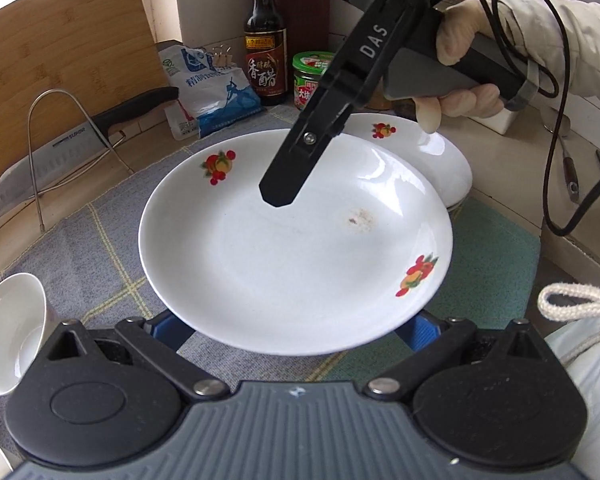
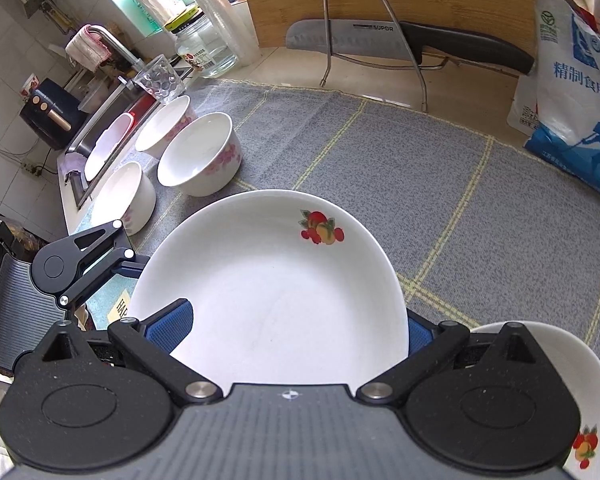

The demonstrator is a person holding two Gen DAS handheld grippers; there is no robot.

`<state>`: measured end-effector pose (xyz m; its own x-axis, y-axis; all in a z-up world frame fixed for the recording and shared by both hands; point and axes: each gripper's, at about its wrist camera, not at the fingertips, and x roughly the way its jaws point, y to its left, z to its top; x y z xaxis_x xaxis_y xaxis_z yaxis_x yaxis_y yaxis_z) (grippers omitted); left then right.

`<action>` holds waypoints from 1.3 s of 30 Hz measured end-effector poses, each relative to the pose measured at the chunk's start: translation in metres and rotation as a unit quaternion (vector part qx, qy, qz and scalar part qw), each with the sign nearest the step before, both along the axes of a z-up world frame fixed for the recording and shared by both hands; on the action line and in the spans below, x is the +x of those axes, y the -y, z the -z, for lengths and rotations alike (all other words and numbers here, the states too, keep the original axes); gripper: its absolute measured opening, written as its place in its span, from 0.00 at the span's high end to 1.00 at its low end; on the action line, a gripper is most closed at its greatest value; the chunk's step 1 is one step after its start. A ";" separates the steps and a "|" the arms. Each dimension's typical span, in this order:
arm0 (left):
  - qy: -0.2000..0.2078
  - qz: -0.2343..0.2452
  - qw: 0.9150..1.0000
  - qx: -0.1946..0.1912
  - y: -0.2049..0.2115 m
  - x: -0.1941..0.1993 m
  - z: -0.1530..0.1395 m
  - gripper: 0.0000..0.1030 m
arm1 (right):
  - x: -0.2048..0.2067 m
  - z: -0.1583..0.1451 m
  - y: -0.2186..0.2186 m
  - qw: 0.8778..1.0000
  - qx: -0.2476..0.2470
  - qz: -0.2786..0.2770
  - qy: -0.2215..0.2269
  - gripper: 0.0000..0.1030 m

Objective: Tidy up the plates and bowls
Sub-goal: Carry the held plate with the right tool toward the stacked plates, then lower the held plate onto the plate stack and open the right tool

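A white plate with fruit decals [image 1: 284, 248] [image 2: 268, 300] is held level above the checked mat [image 1: 100, 248]. My left gripper [image 1: 294, 332] is open, and both blue pads [image 1: 168, 330] lie under the plate's near rim. My right gripper [image 2: 292, 332] is open around the far rim, one finger [image 1: 288, 176] above the plate and the other hidden beneath it. I cannot tell whether the plate rests on any finger. A second fruit plate [image 1: 428, 148] [image 2: 580, 400] lies just behind it. White bowls with pink flowers [image 2: 198, 156] [image 2: 164, 126] [image 2: 124, 196] stand left on the mat; one bowl [image 1: 12, 328] is near my left gripper.
A knife [image 2: 380, 36] lies in a wire rack against a bamboo board [image 1: 60, 52]. A salt bag [image 1: 208, 88], a vinegar bottle [image 1: 266, 48] and a jar [image 1: 310, 76] stand at the back. The sink [image 2: 100, 132], a glass [image 2: 160, 78] and a glass jar [image 2: 204, 48] are far left.
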<state>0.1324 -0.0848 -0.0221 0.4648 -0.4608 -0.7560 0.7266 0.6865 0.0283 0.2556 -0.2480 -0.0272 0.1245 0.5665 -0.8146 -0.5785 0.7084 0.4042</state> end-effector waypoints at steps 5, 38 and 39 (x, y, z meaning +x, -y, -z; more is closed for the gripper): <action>-0.002 0.031 0.999 -0.004 0.014 0.004 0.001 0.01 | -0.011 -0.003 0.021 0.999 0.000 0.032 0.004 0.00; -0.026 0.161 0.987 -0.003 0.090 0.041 0.028 0.01 | -0.033 0.026 0.139 0.980 0.012 0.197 0.000 0.00; -0.027 0.163 0.986 -0.002 0.091 0.042 0.029 0.01 | -0.032 0.027 0.141 0.980 0.013 0.200 0.000 0.00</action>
<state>0.1743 -0.1762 -0.0512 0.2511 -0.5819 -0.7736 0.9092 0.4160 -0.0178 0.2233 -0.3888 -0.0537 0.3410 0.4935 -0.8001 -0.2579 0.8676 0.4253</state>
